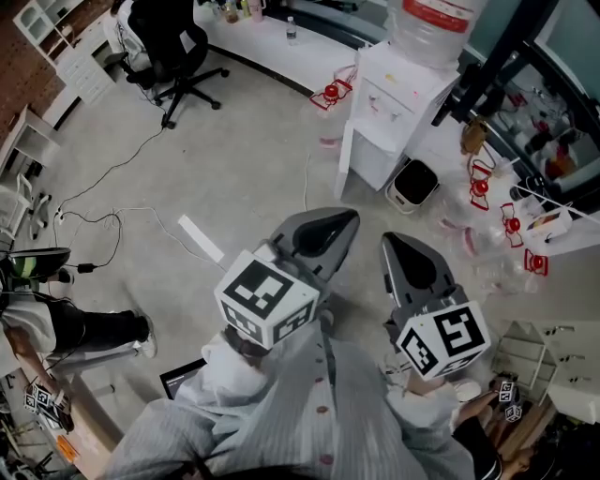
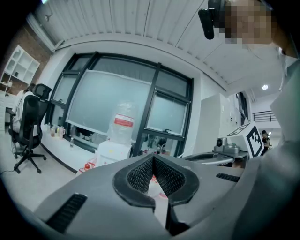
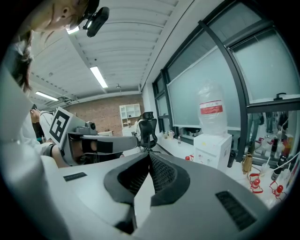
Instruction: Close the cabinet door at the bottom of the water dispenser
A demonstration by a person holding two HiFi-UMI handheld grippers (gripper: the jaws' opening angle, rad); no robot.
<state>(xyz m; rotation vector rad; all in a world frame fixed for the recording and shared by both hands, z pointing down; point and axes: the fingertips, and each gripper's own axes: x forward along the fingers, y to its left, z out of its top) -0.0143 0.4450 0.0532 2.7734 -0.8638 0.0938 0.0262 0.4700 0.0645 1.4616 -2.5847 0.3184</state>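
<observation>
The white water dispenser (image 1: 398, 98) stands across the floor at the upper right, with a clear bottle (image 1: 433, 23) on top. Its bottom cabinet door (image 1: 345, 157) hangs open to the left of the body. Both grippers are held side by side well short of it, pointing toward it. My left gripper (image 1: 349, 217) has its tips together with nothing between them, and so does my right gripper (image 1: 387, 239). The left gripper view shows the dispenser (image 2: 114, 151) beyond the left gripper (image 2: 153, 157). The right gripper view has the dispenser (image 3: 212, 149) to the right of the right gripper (image 3: 149, 153).
A small white bin (image 1: 413, 184) sits beside the dispenser. Red-capped items (image 1: 329, 94) and others (image 1: 480, 185) lie on the floor around it. An office chair (image 1: 174, 45) and a long white counter (image 1: 272, 39) are at the back. Cables (image 1: 112, 217) cross the floor at left.
</observation>
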